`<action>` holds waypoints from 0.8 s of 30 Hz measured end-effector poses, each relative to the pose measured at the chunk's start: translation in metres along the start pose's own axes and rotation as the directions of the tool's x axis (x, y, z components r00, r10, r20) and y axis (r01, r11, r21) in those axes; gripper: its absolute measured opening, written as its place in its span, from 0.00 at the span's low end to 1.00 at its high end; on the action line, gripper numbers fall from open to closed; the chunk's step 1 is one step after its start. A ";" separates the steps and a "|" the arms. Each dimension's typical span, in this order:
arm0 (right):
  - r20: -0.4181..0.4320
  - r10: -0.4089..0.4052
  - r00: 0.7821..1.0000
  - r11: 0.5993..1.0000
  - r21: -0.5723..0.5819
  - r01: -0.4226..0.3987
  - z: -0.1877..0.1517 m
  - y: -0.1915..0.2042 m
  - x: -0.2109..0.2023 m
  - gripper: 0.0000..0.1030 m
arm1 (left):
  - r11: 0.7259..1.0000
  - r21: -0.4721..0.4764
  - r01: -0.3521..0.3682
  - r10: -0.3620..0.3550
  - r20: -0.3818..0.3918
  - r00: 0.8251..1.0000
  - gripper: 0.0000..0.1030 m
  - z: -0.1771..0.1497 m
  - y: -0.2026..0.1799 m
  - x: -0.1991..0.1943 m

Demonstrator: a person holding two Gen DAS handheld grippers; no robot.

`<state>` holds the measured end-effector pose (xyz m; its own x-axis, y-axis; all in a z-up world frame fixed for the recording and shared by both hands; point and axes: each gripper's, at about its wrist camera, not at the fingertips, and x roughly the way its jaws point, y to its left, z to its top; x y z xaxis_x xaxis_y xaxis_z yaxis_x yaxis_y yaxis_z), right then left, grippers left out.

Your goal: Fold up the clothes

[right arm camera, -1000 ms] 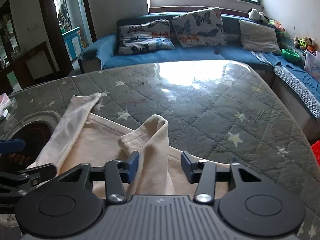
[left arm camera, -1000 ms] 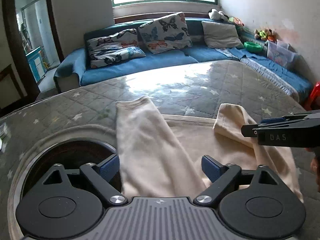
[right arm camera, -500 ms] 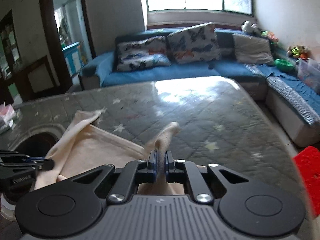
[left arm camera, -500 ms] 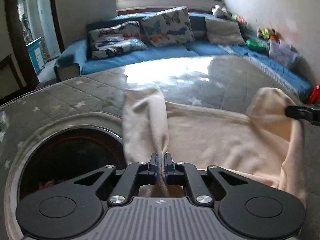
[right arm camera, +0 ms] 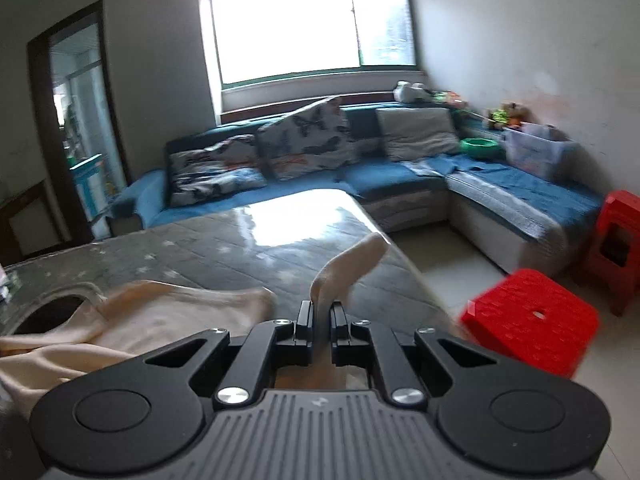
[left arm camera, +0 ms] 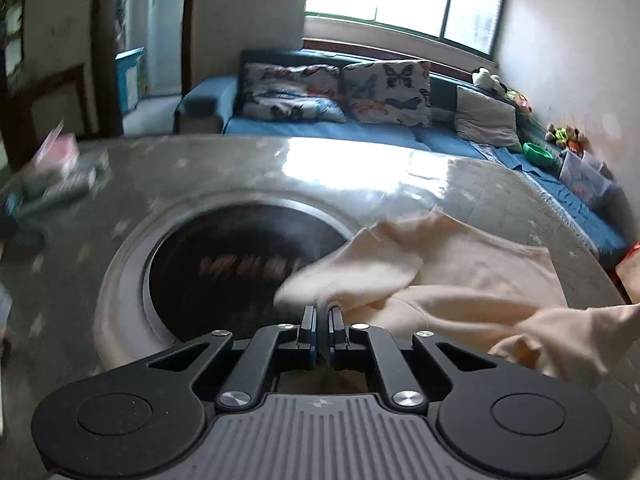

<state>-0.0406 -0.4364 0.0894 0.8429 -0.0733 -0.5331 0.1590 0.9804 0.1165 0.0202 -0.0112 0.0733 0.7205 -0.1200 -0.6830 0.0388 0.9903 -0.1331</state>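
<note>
left gripper (left arm camera: 319, 322): fingers clamped on a sleeve of the cream garment (left arm camera: 460, 276) | right gripper (right arm camera: 320, 318): fingers clamped on the other sleeve (right arm camera: 348, 266) (its end sticks up) | garment body: spread on the quilted desk (right arm camera: 240, 248), beside a round dark opening (left arm camera: 236, 268)

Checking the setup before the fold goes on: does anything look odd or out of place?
One thing: the table has a round dark opening, and the cream garment's sleeve, pinched in the left gripper, hangs over its edge.
</note>
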 end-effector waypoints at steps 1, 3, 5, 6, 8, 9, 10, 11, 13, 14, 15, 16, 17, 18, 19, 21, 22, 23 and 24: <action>-0.007 -0.017 1.000 1.000 0.006 0.017 -0.004 -0.007 -0.003 0.07 | 1.000 -0.011 0.000 0.000 -0.013 1.000 0.06 -0.007 0.005 -0.004; -0.041 -0.053 0.998 0.998 0.027 0.054 -0.015 -0.020 -0.005 0.08 | 1.000 -0.016 0.000 0.000 -0.050 0.999 0.06 -0.020 0.011 -0.005; -0.101 -0.082 0.992 0.996 0.035 0.086 -0.030 -0.031 0.001 0.13 | 1.000 -0.013 0.001 -0.002 -0.082 0.997 0.10 -0.028 0.012 -0.003; -0.115 -0.105 0.988 0.993 0.037 0.110 -0.036 -0.037 0.003 0.16 | 1.000 -0.011 -0.001 -0.001 -0.094 0.996 0.10 -0.031 0.012 -0.003; -0.130 -0.129 0.983 0.990 0.038 0.135 -0.041 -0.043 0.006 0.20 | 1.000 0.009 0.001 0.000 -0.098 0.995 0.14 -0.033 0.010 -0.006; -0.132 -0.129 0.983 0.990 0.037 0.135 -0.042 -0.044 0.008 0.22 | 1.000 0.030 0.004 -0.002 -0.087 0.996 0.16 -0.032 0.007 -0.010; -0.133 -0.129 0.983 0.990 0.035 0.135 -0.042 -0.045 0.009 0.24 | 0.999 0.052 0.008 -0.004 -0.075 0.997 0.23 -0.031 0.004 -0.013; -0.135 -0.129 0.982 0.990 0.034 0.135 -0.043 -0.046 0.011 0.27 | 0.997 0.073 0.016 -0.011 -0.056 0.998 0.33 -0.030 0.000 -0.018; -0.138 -0.129 0.982 0.990 0.031 0.135 -0.044 -0.047 0.014 0.32 | 0.992 0.114 0.052 -0.050 -0.024 0.998 0.35 -0.028 -0.012 -0.026; -0.139 -0.129 0.982 0.990 0.030 0.135 -0.044 -0.048 0.016 0.32 | 0.988 0.134 0.075 -0.073 -0.020 0.997 0.35 -0.029 -0.019 -0.026; -0.141 -0.130 0.981 0.990 0.028 0.135 -0.045 -0.049 0.017 0.32 | 0.983 0.153 0.098 -0.096 -0.019 0.995 0.35 -0.031 -0.027 -0.026; -0.143 -0.130 0.981 0.990 0.027 0.135 -0.045 -0.050 0.019 0.32 | 0.977 0.171 0.124 -0.122 -0.024 0.992 0.35 -0.033 -0.035 -0.023; -0.144 -0.130 0.981 0.991 0.026 0.135 -0.046 -0.051 0.020 0.32 | 0.972 0.185 0.147 -0.143 -0.034 0.989 0.35 -0.035 -0.043 -0.020; -0.146 -0.130 0.981 0.991 0.024 0.135 -0.046 -0.052 0.022 0.32 | 0.966 0.199 0.168 -0.162 -0.046 0.986 0.35 -0.038 -0.051 -0.016; -0.147 -0.130 0.980 0.991 0.023 0.135 -0.047 -0.053 0.024 0.32 | 0.959 0.213 0.189 -0.181 -0.060 0.982 0.35 -0.041 -0.059 -0.012; -0.151 -0.130 0.980 0.991 0.020 0.135 -0.048 -0.054 0.027 0.32 | 0.942 0.241 0.232 -0.217 -0.090 0.972 0.35 -0.047 -0.075 -0.003; -0.168 -0.120 0.978 0.992 0.020 0.125 -0.049 -0.053 0.034 0.32 | 0.937 0.249 0.245 -0.225 -0.105 0.969 0.35 -0.050 -0.080 0.001; -0.180 -0.124 0.976 0.992 0.016 0.129 -0.050 -0.051 0.040 0.32 | 0.933 0.256 0.254 -0.230 -0.119 0.966 0.35 -0.053 -0.085 0.005; -0.191 -0.128 0.973 0.991 0.011 0.133 -0.051 -0.050 0.046 0.33 | 0.928 0.263 0.264 -0.236 -0.134 0.963 0.35 -0.056 -0.091 0.009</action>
<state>-0.0360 -0.4791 0.0167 0.7014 -0.1619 -0.6941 0.2748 0.9600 0.0538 -0.0153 -0.1060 0.0388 0.5914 -0.3582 -0.7225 0.4083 0.9056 -0.1147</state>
